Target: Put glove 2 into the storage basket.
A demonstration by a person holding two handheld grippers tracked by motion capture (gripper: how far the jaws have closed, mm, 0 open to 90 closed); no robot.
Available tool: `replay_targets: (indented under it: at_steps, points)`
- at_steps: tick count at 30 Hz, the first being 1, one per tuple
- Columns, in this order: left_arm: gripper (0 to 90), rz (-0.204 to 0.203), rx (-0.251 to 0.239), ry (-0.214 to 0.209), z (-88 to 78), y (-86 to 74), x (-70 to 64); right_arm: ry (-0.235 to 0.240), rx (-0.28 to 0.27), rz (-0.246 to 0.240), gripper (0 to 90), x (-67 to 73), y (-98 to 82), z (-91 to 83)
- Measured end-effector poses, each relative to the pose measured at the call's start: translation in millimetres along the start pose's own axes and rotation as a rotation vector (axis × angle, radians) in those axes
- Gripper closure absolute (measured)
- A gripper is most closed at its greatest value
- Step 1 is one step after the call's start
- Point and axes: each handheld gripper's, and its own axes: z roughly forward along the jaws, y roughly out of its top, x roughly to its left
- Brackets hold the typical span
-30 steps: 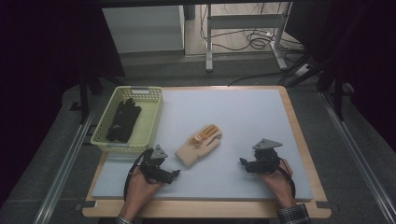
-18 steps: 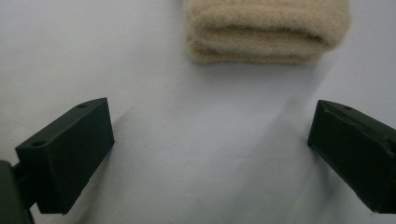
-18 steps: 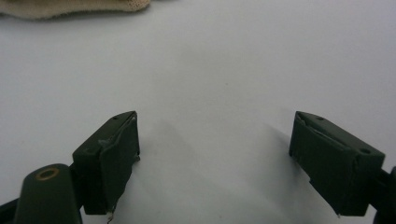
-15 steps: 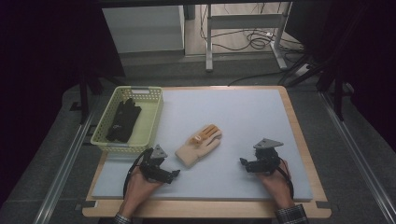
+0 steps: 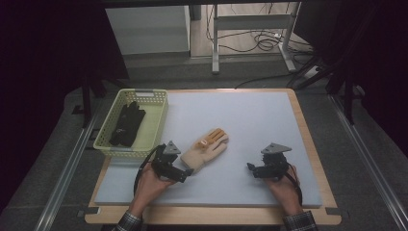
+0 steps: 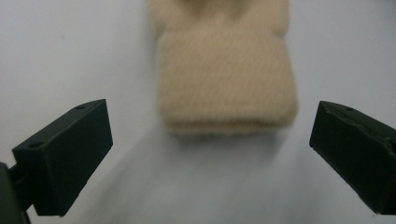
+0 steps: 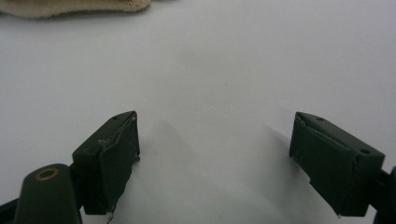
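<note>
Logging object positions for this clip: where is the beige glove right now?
In the high view the beige glove lies flat on the grey mat, left of centre, just right of the yellow basket. Its cuff sits just ahead of the open left gripper.

I see the desk, a wooden board covered by a pale blue-grey mat. On the mat a beige glove with orange fingertips lies flat near the front middle. A yellow-green basket sits at the left edge, overhanging it, with black gloves inside.
</note>
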Motion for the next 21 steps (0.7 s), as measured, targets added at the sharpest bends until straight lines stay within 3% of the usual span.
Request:
replay_targets:
  at_steps: [15, 21]
  points:
    - [0.0, 0.037, 0.064, -0.011, 31.6, 52.7, 0.5, 0.0, 0.0, 0.001, 15.7, 0.2, 0.0, -0.2]
    - [0.0, 0.072, 0.131, -0.005, 57.5, 66.9, -5.5, 0.0, 0.0, 0.002, 15.7, 0.2, 0.0, -0.1]
